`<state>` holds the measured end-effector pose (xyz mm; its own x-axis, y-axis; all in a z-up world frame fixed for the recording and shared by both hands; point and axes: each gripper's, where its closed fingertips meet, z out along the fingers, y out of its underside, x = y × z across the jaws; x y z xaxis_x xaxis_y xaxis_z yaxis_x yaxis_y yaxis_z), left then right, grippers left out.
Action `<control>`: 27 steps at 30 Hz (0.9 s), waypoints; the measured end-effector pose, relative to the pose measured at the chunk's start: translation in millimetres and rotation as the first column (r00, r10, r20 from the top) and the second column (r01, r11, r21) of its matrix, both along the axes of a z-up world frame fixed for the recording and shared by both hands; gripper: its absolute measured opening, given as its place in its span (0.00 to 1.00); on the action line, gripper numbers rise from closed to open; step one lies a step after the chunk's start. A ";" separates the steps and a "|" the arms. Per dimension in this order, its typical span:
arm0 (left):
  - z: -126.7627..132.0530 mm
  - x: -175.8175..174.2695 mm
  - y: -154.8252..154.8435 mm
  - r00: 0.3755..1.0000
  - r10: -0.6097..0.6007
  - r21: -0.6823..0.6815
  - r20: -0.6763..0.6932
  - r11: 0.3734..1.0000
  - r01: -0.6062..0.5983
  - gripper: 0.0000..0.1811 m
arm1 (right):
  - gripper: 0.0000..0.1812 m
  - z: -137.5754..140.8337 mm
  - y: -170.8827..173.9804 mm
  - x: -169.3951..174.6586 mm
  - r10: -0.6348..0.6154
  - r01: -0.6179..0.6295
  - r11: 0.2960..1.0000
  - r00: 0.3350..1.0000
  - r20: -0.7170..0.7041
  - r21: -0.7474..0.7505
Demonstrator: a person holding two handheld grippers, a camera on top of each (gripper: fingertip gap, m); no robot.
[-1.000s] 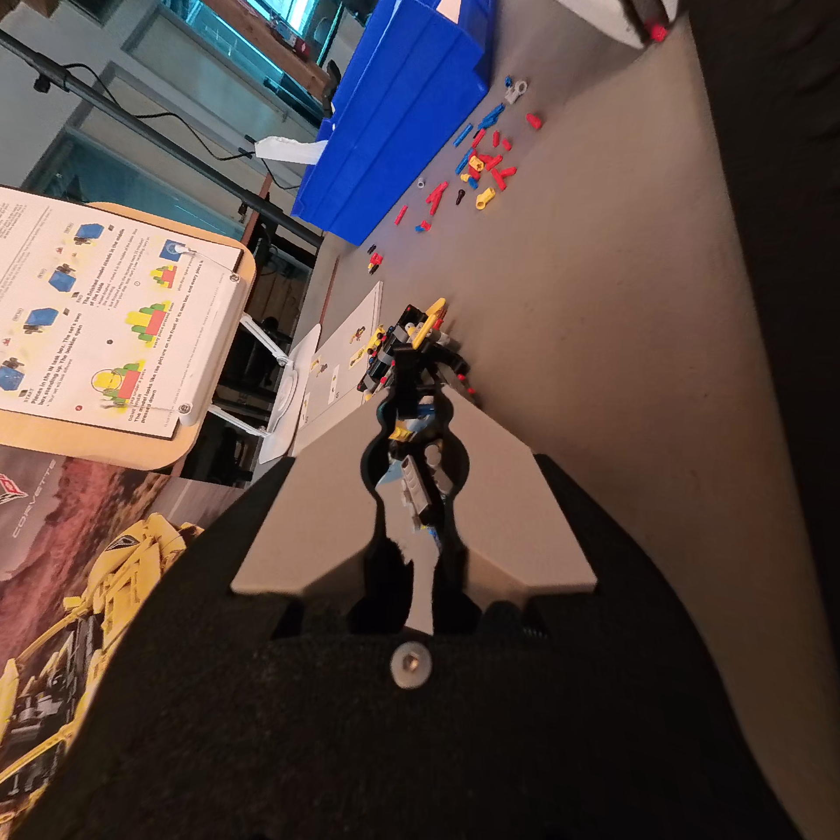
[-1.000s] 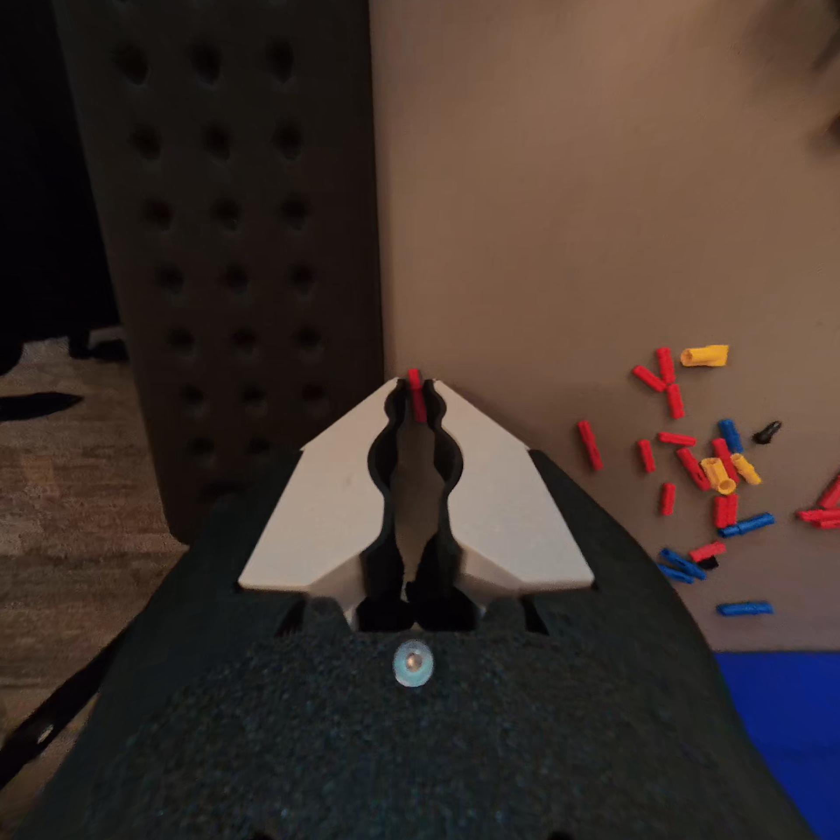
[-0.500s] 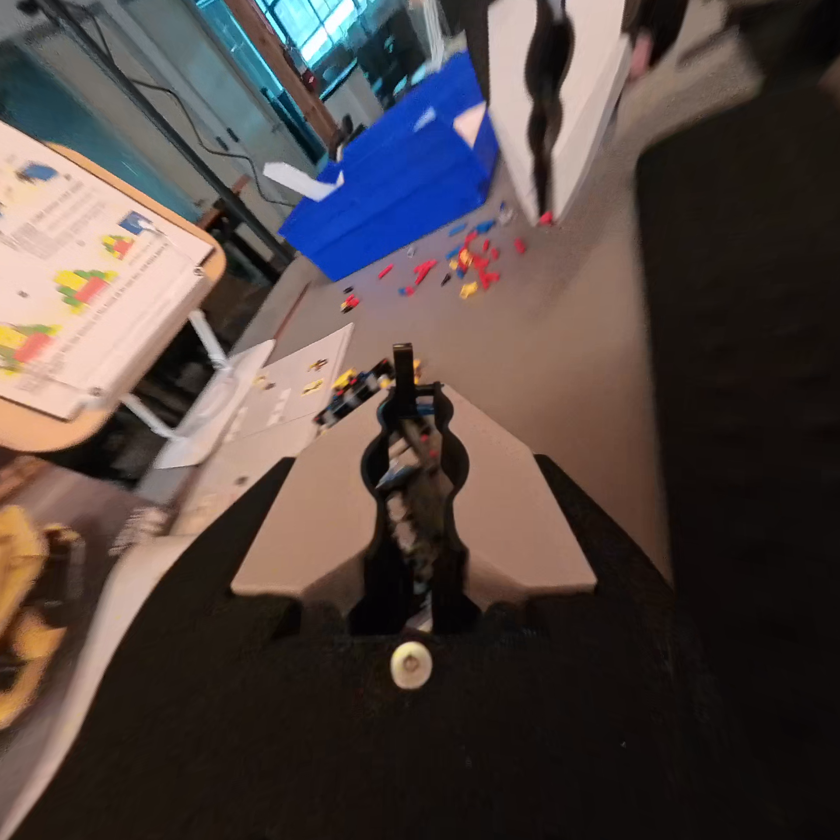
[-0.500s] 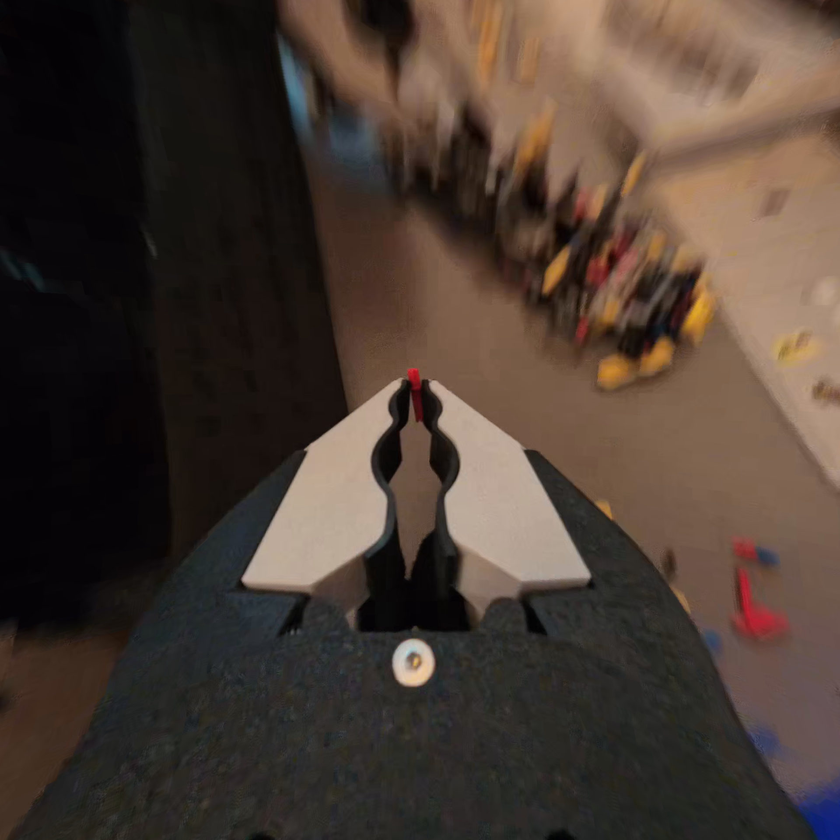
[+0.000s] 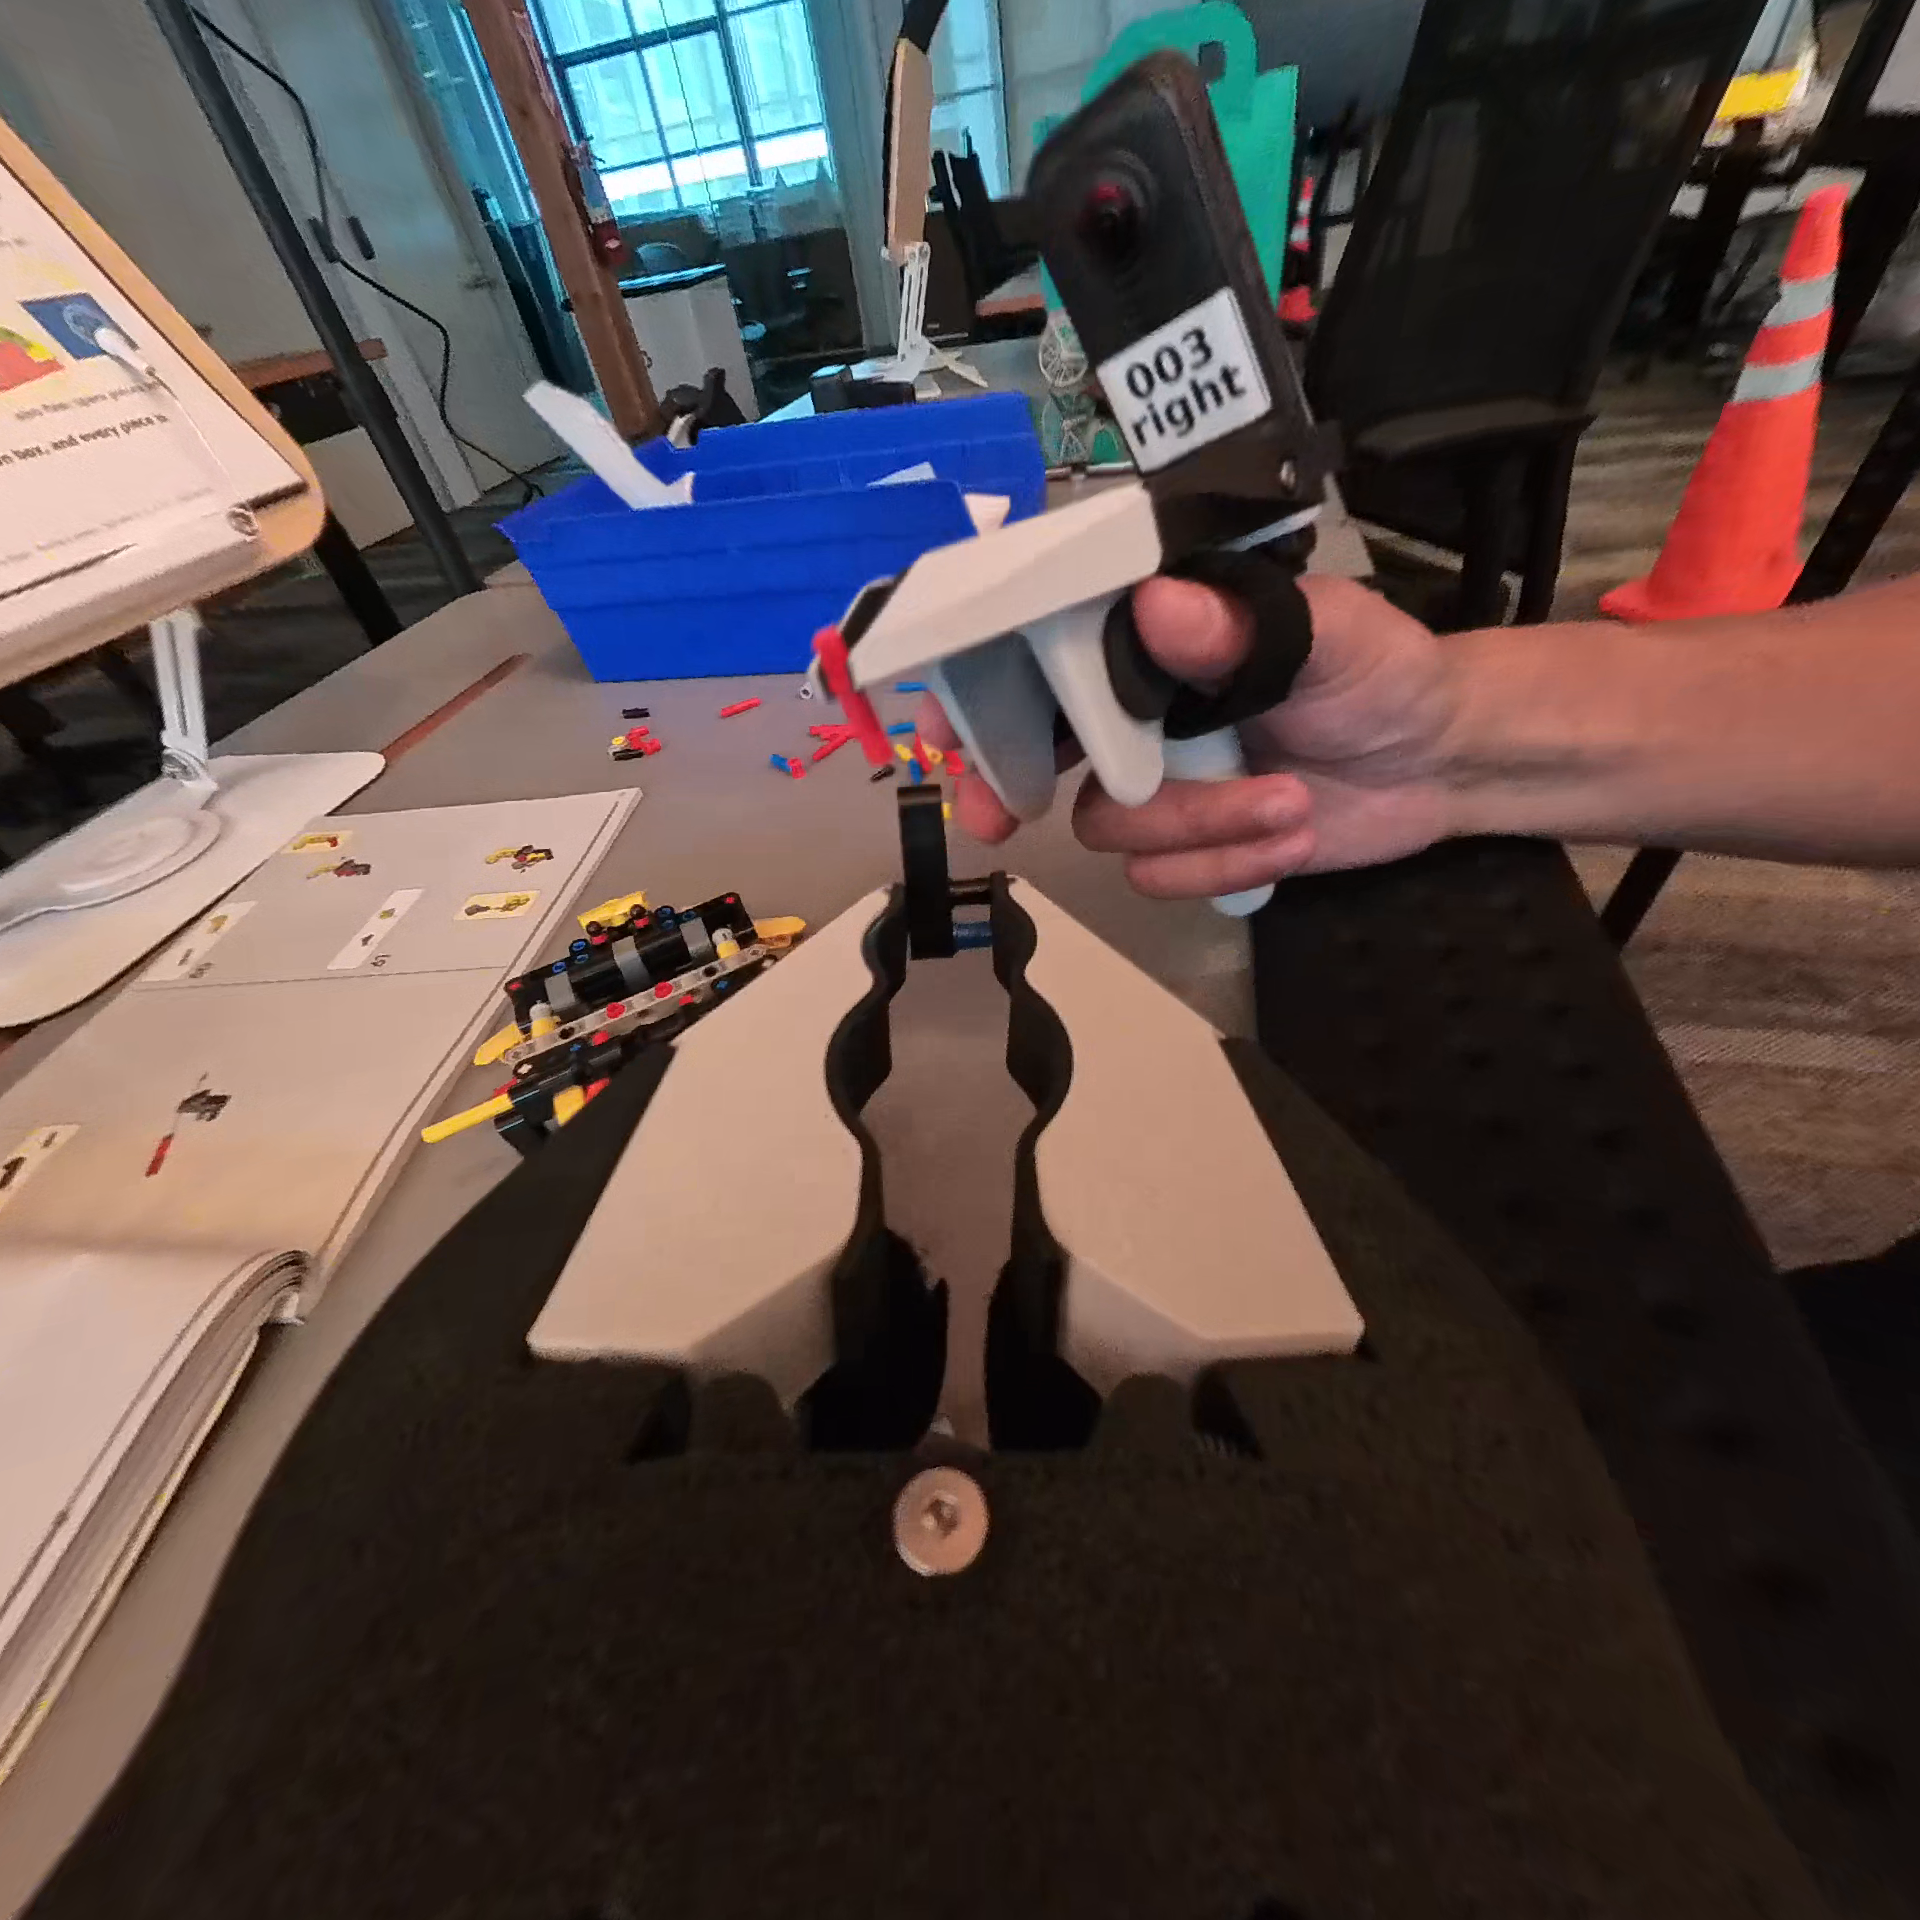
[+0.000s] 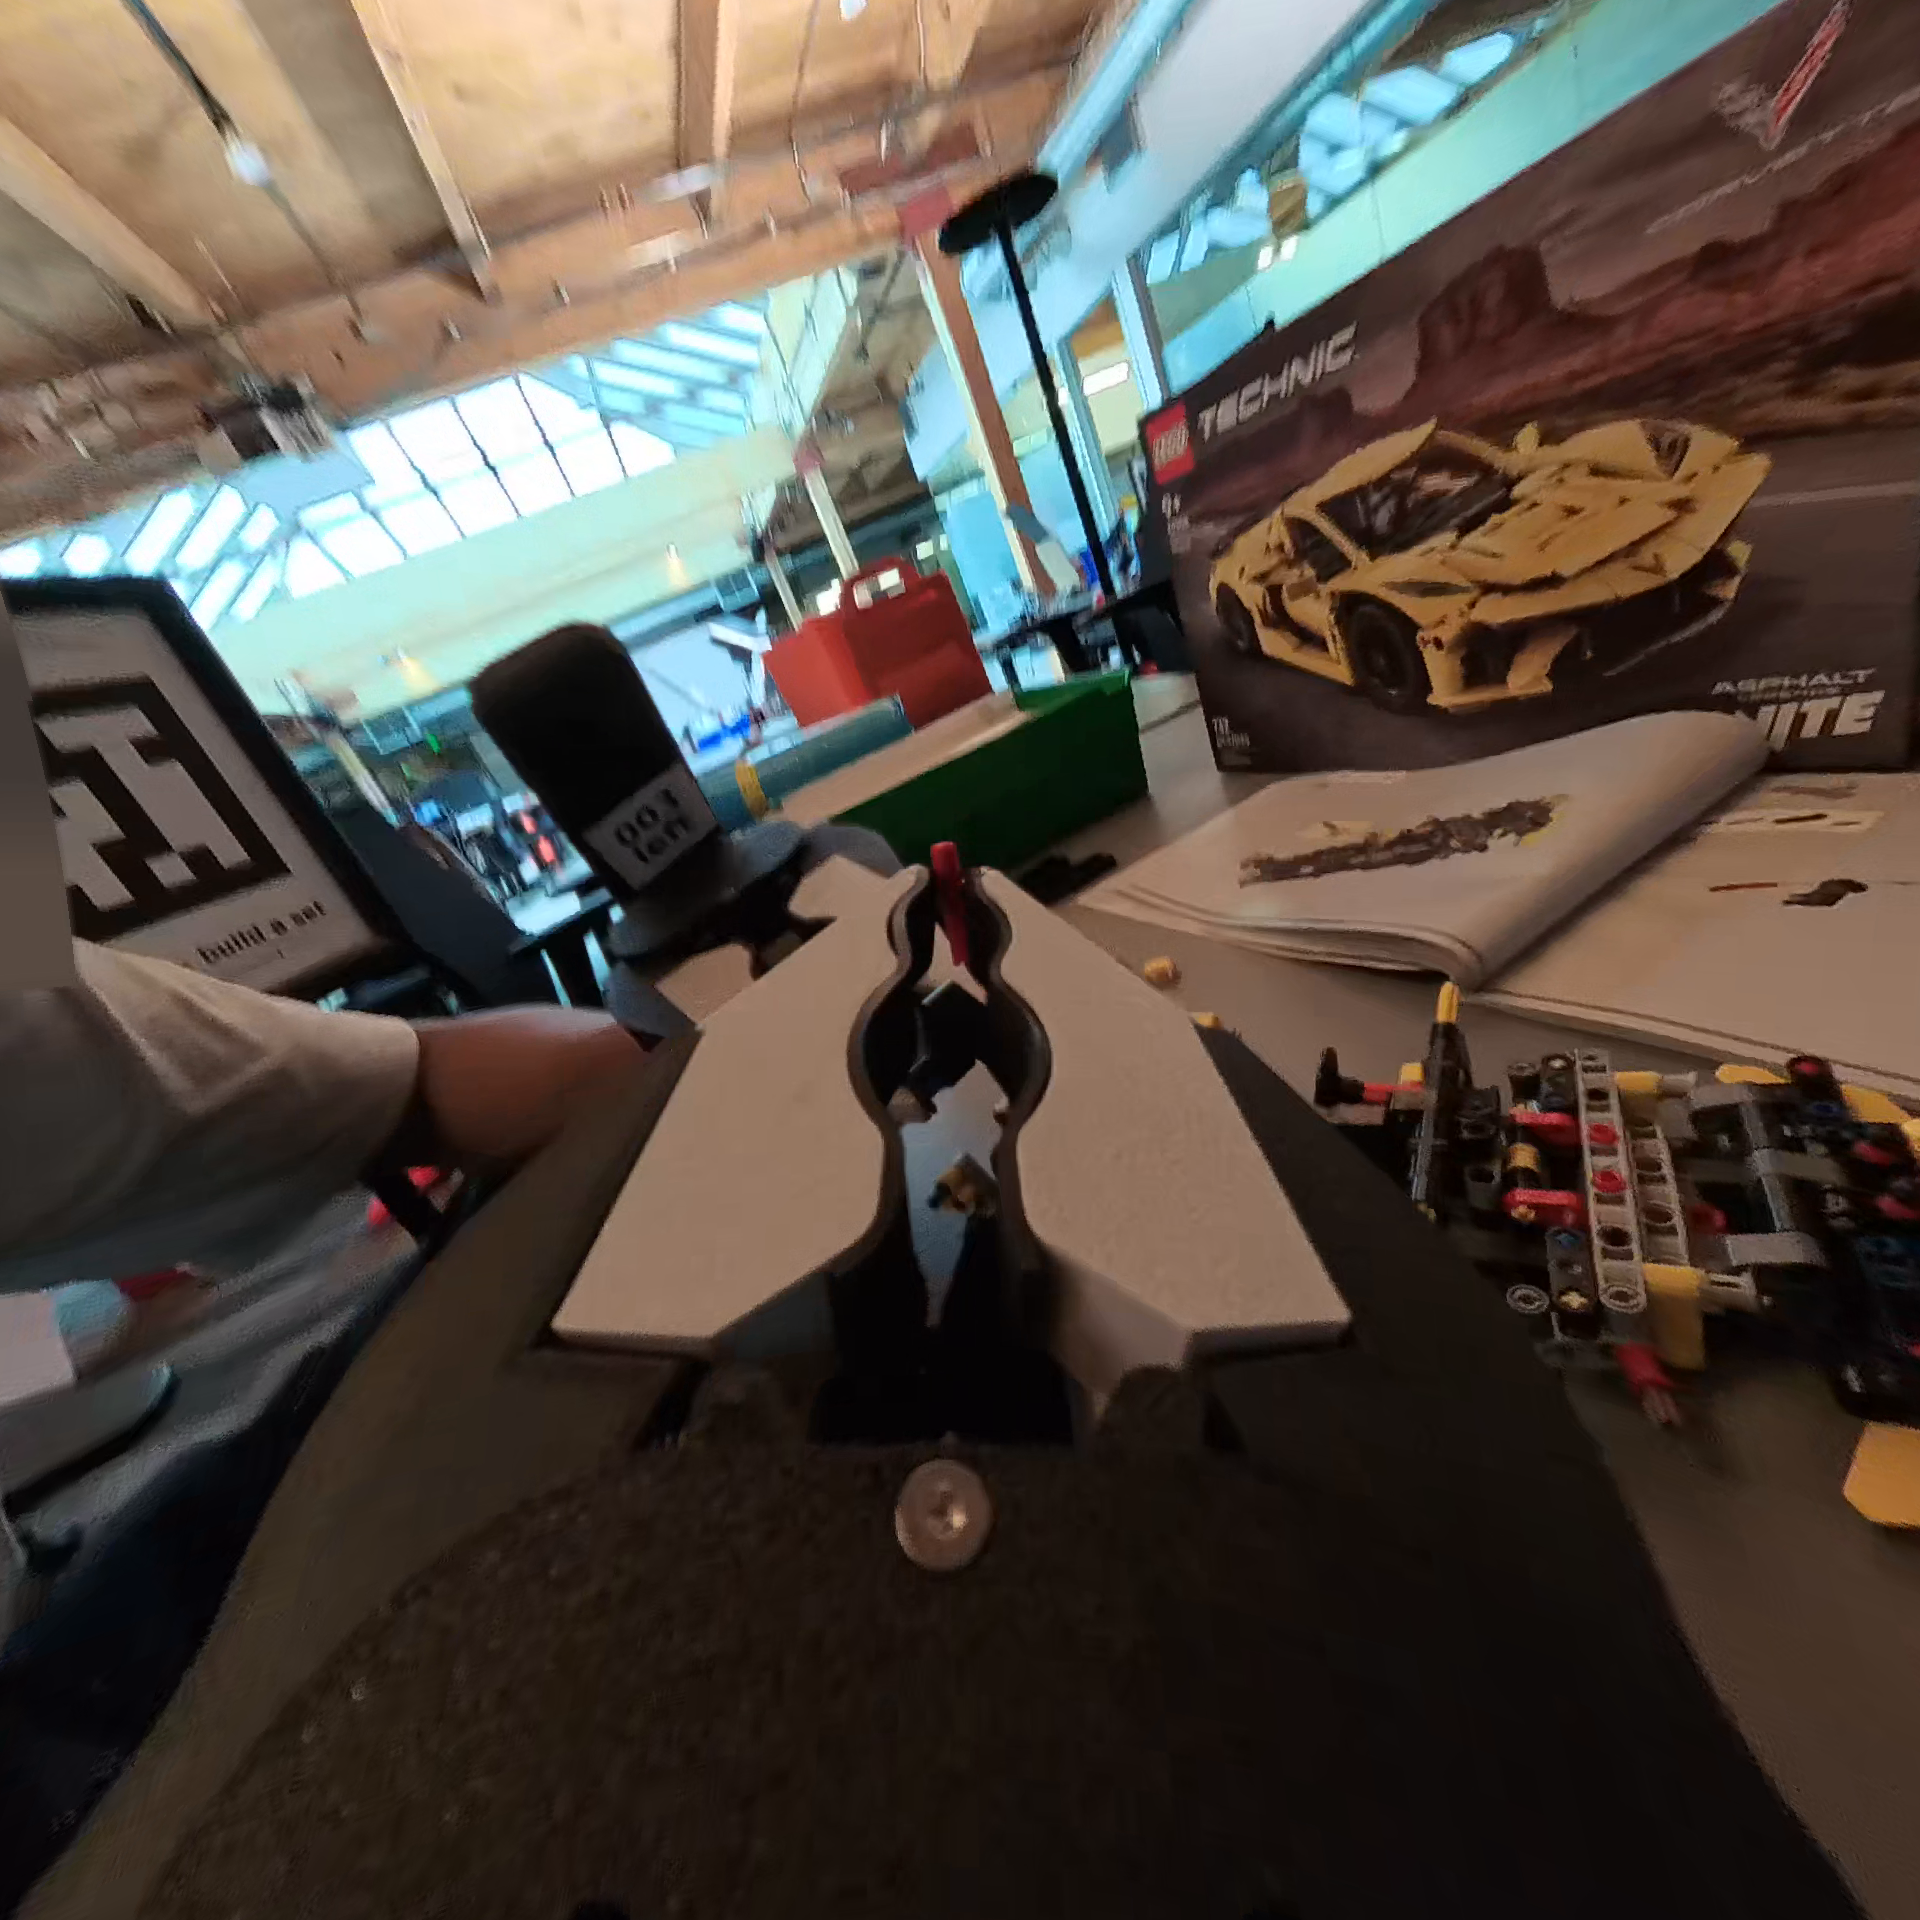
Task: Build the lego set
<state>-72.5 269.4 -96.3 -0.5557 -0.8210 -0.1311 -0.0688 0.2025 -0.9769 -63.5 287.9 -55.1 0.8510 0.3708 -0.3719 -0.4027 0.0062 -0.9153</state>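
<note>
Grey tabletop (image 5: 748,831) lies under both grippers. Left gripper (image 5: 940,914) pinches a black lego beam (image 5: 921,868) upright at its tips. Just above it, right gripper (image 5: 847,665) clamps a red axle (image 5: 854,698); the half-built chassis (image 5: 634,977) sits left of the left gripper's fingers.
</note>
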 end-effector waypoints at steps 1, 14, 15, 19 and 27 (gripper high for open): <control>-0.6 -0.1 0.0 1.000 0.003 0.021 0.008 1.000 -0.003 0.09 | 0.02 -5.1 3.9 -2.9 0.002 -0.002 1.000 1.000 0.028 -0.029; -5.9 4.6 14.0 0.993 0.078 0.221 0.089 0.970 -0.096 0.09 | 0.02 -23.1 8.6 -5.0 0.004 0.003 0.994 0.998 0.065 -0.111; -6.6 4.9 15.1 0.992 0.084 0.243 0.098 0.964 -0.106 0.09 | 0.02 -24.4 8.7 -4.2 0.003 0.004 0.993 0.998 0.059 -0.118; -11.3 5.5 15.1 0.986 0.089 0.338 0.137 0.932 -0.131 0.09 | 0.02 -23.9 8.9 -2.0 -0.003 0.010 0.993 0.998 0.059 -0.118; -19.2 8.1 20.8 0.990 0.101 0.337 0.093 0.933 -0.127 0.09 | 0.02 -65.8 -44.7 84.7 -0.036 0.223 0.874 0.915 0.401 -0.431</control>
